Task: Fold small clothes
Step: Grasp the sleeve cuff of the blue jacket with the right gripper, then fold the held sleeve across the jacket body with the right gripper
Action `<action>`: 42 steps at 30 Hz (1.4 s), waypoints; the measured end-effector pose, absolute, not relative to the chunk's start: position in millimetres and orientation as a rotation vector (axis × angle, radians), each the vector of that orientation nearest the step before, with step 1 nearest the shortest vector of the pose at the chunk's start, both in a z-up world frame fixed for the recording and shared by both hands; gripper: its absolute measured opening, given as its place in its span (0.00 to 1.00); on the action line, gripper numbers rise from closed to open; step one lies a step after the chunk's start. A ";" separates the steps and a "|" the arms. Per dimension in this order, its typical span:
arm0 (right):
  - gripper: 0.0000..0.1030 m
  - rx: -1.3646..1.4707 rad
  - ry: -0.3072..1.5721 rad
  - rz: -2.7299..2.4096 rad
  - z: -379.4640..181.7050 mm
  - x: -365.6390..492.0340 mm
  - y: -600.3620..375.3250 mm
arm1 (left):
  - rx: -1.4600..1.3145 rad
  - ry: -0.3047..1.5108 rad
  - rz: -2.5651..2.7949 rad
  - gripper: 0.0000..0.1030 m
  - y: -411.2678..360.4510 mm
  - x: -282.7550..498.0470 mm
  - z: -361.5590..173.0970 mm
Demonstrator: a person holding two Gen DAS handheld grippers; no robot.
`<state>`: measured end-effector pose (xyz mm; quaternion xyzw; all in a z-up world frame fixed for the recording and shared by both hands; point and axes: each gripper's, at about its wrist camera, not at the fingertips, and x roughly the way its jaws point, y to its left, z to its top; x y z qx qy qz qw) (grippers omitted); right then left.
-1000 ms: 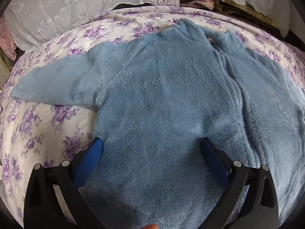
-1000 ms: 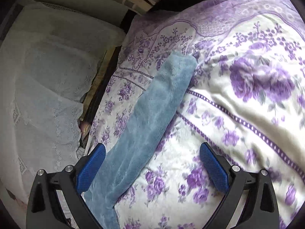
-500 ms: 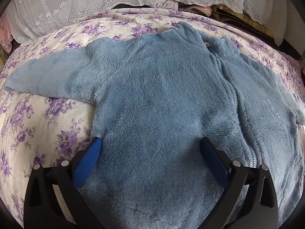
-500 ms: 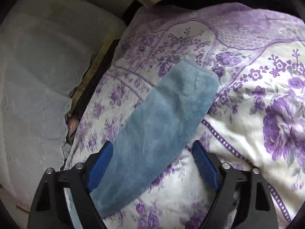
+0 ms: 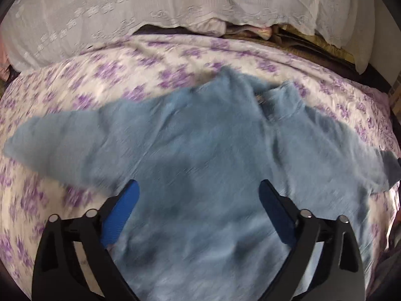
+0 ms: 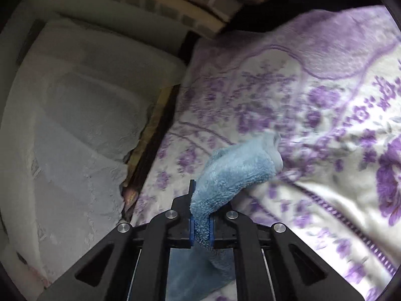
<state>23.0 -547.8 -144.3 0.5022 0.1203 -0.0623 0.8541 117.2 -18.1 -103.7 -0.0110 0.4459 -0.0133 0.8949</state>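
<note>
A small blue fleece jacket (image 5: 208, 150) lies spread flat, front up, on the purple-flowered bedspread (image 5: 105, 75), zip down the middle and both sleeves stretched out. My left gripper (image 5: 198, 208) is open and empty, hovering over the jacket's lower body. My right gripper (image 6: 201, 225) is shut on the jacket's right sleeve (image 6: 235, 173); the cuff end bunches up and sticks out past the fingers. In the left wrist view that sleeve end (image 5: 386, 165) is lifted at the far right.
White lace pillows (image 5: 175, 7) lie along the head of the bed, also in the right wrist view (image 6: 75, 125). A dark gap with a wooden frame edge (image 6: 150, 150) runs between pillows and bedspread. Bedspread (image 6: 325, 125) extends to the right.
My right gripper has closed on the sleeve end and lifted it off the bedspread. My left gripper has pulled back, so more of the jacket and pillows show.
</note>
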 end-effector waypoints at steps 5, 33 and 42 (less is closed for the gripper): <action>0.08 0.852 0.258 -0.010 -86.4 37.7 -493.7 | 0.184 0.901 -0.125 0.84 -98.7 131.4 -120.5; 0.09 0.336 0.575 0.298 -59.3 124.2 -160.4 | -0.173 0.925 0.005 0.86 91.2 144.1 -134.5; 0.57 0.103 0.810 0.360 -112.2 132.7 -101.4 | -0.162 0.919 -0.005 0.86 87.2 144.7 -131.8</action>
